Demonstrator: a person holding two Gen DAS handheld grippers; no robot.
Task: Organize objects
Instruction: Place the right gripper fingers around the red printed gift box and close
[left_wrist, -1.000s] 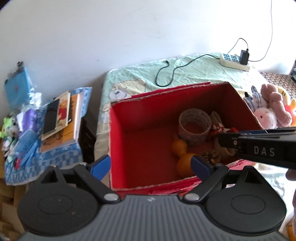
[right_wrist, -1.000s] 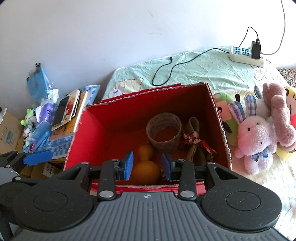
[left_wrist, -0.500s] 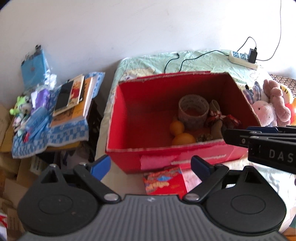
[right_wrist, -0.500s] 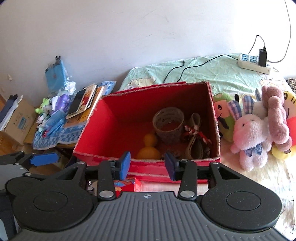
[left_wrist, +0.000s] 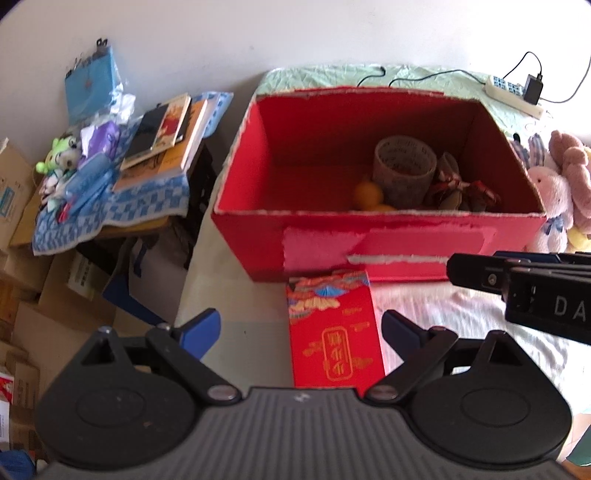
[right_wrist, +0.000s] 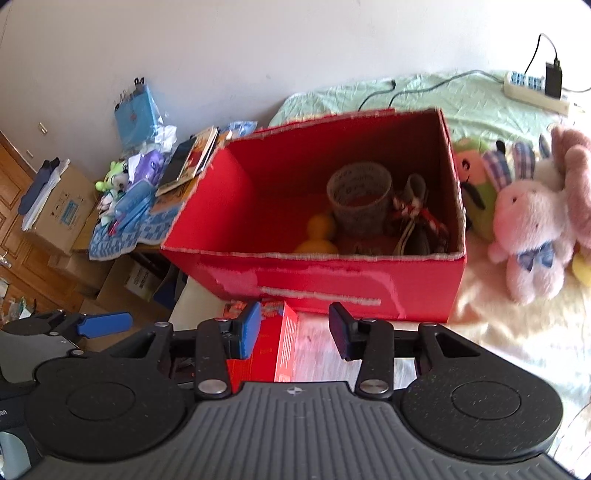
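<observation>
Packet (left_wrist: 334, 332) before box (left_wrist: 406, 247) — tape roll (left_wrist: 404, 170) inside, plush toys (left_wrist: 554, 192) to its rt.

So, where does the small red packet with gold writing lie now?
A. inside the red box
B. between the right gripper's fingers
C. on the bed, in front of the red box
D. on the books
C: the red packet lies flat before the red box, outside it.

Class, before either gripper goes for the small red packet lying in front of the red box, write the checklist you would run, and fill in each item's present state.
1. Left gripper open, empty: ok.
2. Right gripper open, empty: ok.
3. Red packet lies flat, between the left gripper's fingers in view: ok.
4. Red box open on top, free floor at its left: ok.
5. Packet free of the box wall: cannot tell.
6. Right gripper clear of the packet: cannot tell.
</observation>
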